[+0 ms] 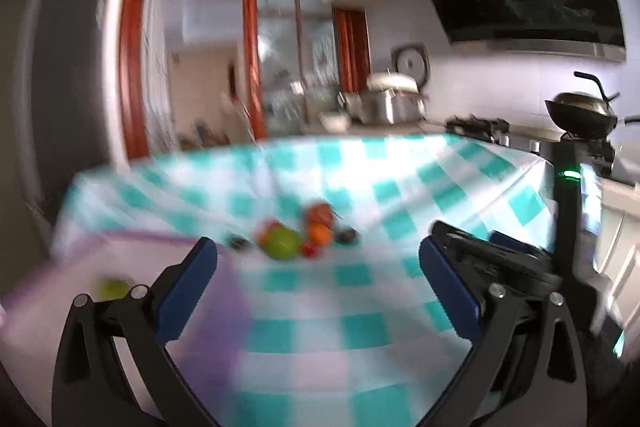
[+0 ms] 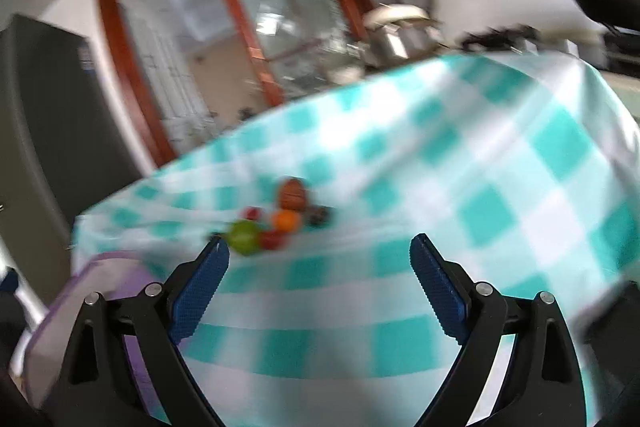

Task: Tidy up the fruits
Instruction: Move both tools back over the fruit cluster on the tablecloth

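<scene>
- Left wrist view: the left gripper [image 1: 318, 259] has its jaws wide apart, with nothing between them but checked cloth.
- A small heap of fruits [image 1: 298, 233] lies ahead of the jaws on the teal-and-white checked tabletop [image 1: 400, 187]: a green fruit [image 1: 282, 243] in front, an orange one [image 1: 320, 233] just right of it, a brownish-red one [image 1: 319, 213] behind, and small red and dark pieces around them, too blurred to name.
- A pale purple tray [image 1: 224, 291] sits at lower left, partly behind the left finger; one lone green fruit [image 1: 113, 287] lies in it.
- The right gripper's black body [image 1: 500, 259] shows just behind the right finger.
- Right wrist view: the right gripper [image 2: 320, 257] also stands with jaws wide apart and empty.
- The fruit heap [image 2: 280, 219] lies ahead, nearer the left finger; the green fruit [image 2: 243, 237] sits just beside that fingertip.
- The purple tray [image 2: 112, 267] is at lower left, behind the left finger.
</scene>
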Tool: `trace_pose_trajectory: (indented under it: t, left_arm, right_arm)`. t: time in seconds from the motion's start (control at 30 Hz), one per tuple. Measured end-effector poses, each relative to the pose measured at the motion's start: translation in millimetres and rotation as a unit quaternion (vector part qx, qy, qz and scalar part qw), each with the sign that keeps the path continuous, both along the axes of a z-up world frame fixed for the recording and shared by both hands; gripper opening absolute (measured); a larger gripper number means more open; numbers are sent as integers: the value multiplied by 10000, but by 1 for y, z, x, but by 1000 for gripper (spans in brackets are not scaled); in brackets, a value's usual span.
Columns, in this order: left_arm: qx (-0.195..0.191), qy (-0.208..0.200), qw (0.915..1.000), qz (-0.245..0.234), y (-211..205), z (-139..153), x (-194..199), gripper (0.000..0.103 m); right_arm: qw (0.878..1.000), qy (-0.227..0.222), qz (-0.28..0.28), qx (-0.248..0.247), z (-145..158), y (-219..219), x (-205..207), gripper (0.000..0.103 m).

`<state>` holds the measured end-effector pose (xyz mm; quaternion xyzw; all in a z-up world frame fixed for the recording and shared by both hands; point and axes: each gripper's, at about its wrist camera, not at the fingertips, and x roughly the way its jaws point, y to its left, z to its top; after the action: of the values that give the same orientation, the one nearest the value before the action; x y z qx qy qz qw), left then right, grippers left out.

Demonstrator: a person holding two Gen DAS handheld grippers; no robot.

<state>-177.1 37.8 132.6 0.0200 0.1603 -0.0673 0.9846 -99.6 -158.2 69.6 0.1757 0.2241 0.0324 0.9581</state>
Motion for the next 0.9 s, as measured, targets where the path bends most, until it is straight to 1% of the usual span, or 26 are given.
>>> trace_pose_trajectory:
  t: [0.03,0.07,0.1,0.13,0.2,0.27,0.33,0.4,0.43,0.47,0.53,0.57,0.6,0.63,0.67,0.73,0.8,0.87,0.9]
  left_arm:
    - [-322,215,9992,-92,-4,-10,24,101]
    - [-501,322,9981,-168,-4,-16,37,101]
    - [-739,520,9956,-266,-8,-24,60,101]
    - [-840,684,9938,-263,-12,-29,80,101]
    - [-808,993,9916,-158,-24,-39,125,101]
    - [-756,1151,9905,64,-28,-45,163,101]
    - [-719,1239,9889,402,-24,-51,190,101]
    - [-802,1253,9860,760,-14,-62,213,101]
    - [-863,1271,9843,865,-9,-67,221,101]
    - [-953,1345,9814,984,1,-76,229,101]
    - [-1168,1541,9753,1066,22,-83,228,101]
    - [-1288,1584,9731,1071,30,-84,227,101]
    - [-1489,1573,9726,841,38,-84,225,101]
    - [-1531,1563,9730,740,39,-84,223,101]
    - [-1466,1564,9738,756,36,-86,221,101]
    - [-1335,1645,9747,708,29,-87,222,101]
    - [-1383,1751,9727,642,30,-91,225,101]
    - [-1621,1960,9647,684,37,-98,227,101]
    - [-1911,2119,9562,646,44,-105,229,101]
  right_arm:
    - [9998,126,-119,-17,-7,-8,3,89]
    - [9996,218,-196,-7,-14,-15,7,89]
    - [9991,329,-256,27,-21,-23,10,89]
    - [9988,416,-266,56,-27,-27,13,89]
    - [9982,539,-263,71,-39,-31,18,89]
    - [9967,757,-237,145,-46,-34,22,89]
    - [9959,867,-178,193,-45,-33,29,89]
    - [9957,924,-93,-72,-36,-23,36,89]
    - [9950,934,-22,-344,-29,-14,42,89]
    - [9929,948,162,-706,-24,-1,54,89]
    - [9873,1014,434,-1146,-20,16,76,89]
    - [9843,1054,536,-1308,-20,24,90,89]
    - [9819,1068,631,-1435,-21,31,106,89]
    - [9798,1084,722,-1516,-23,37,124,89]
    - [9784,1100,783,-1568,-24,40,136,88]
    - [9730,1206,918,-1742,-33,47,168,83]
    - [9687,1340,1121,-1764,-42,50,191,80]
    - [9665,1394,1484,-1565,-51,52,206,79]
    - [9642,1403,1719,-1451,-56,56,214,76]
